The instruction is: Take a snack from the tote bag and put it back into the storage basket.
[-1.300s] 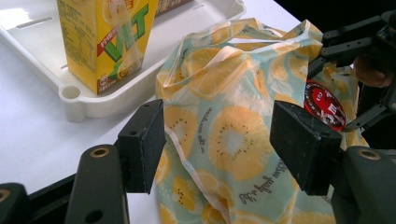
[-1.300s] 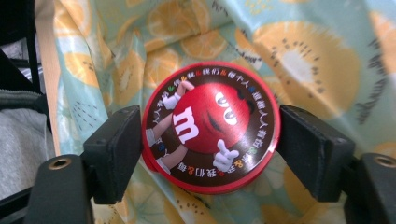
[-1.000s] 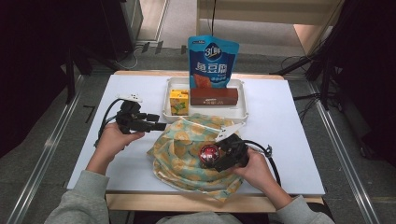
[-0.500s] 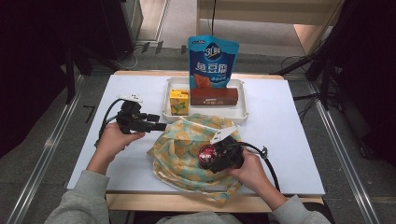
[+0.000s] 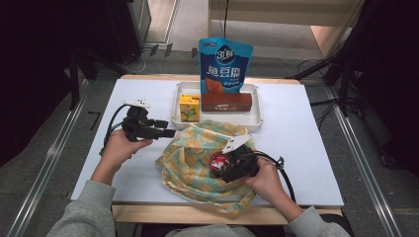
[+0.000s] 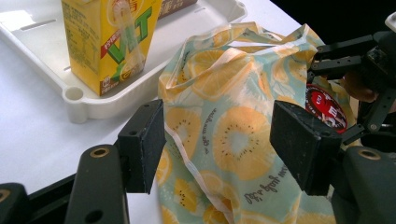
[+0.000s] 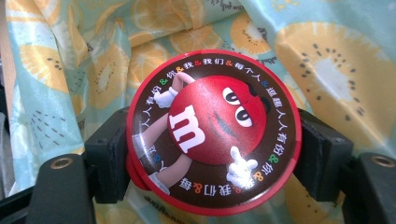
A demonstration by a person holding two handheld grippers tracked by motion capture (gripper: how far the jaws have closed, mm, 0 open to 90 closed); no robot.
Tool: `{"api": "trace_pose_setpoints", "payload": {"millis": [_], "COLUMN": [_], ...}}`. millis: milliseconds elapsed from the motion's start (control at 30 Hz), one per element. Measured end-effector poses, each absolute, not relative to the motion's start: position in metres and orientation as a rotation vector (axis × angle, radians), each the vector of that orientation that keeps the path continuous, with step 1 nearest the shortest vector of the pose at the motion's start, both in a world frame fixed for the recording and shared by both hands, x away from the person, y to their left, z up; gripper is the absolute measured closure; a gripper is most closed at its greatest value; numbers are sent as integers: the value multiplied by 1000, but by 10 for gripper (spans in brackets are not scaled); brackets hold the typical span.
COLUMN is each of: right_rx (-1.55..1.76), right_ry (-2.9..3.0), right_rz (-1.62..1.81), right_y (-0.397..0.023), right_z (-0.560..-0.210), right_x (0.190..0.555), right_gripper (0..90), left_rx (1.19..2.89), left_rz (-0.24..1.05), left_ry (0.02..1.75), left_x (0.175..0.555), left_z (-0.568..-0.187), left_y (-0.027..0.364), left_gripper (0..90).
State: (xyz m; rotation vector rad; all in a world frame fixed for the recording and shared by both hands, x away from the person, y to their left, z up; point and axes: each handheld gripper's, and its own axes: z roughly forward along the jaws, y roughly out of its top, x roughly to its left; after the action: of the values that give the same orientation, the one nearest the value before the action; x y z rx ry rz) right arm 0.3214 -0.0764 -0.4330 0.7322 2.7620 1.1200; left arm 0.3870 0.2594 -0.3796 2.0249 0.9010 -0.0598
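Note:
A crumpled cloth bag printed with orange and kiwi slices [image 5: 195,155] lies on the white table. Over its right half, my right gripper [image 5: 221,167] is shut on a round red M&M's tin [image 5: 218,161]. Its jaws have just been closing, and in the right gripper view the pads [image 7: 108,154] press on both sides of the tin [image 7: 212,126], with the bag [image 7: 327,70] under it. My left gripper [image 5: 167,133] hovers open at the bag's left edge. In the left gripper view, its jaws [image 6: 219,149] straddle the bag's rim [image 6: 233,93] without touching it.
A white tray [image 5: 257,121] behind the bag holds a yellow juice carton [image 5: 189,107] and a brown box [image 5: 226,102]. A blue snack pouch [image 5: 225,61] stands at its back. Bare table lies to the left and right. The table's front edge is close below the bag.

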Motion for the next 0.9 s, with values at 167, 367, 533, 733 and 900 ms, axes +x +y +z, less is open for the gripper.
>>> {"api": "trace_pose_setpoints", "payload": {"millis": [167, 367, 533, 733, 900], "right_rx": [742, 771, 785, 797, 800], "right_ry": [2778, 2795, 2791, 2779, 2770], "right_rz": [1117, 1128, 1164, 1187, 1203], "right_y": [-78, -80, -85, -89, -93], "right_z": [-431, -428, -422, -414, -407], "right_x": [323, 326, 329, 329, 329], "right_gripper": [266, 267, 267, 267, 267], "left_rx": [2021, 2020, 2020, 2018, 2018], "left_rz": [-59, -59, -58, -59, -58], "left_ry": [901, 899, 903, 899, 897], "left_x": [387, 387, 387, 387, 387], "left_z": [-379, -379, -379, -379, -379], "left_y": [260, 260, 261, 261, 261], "left_gripper": [361, 360, 360, 360, 360]}}
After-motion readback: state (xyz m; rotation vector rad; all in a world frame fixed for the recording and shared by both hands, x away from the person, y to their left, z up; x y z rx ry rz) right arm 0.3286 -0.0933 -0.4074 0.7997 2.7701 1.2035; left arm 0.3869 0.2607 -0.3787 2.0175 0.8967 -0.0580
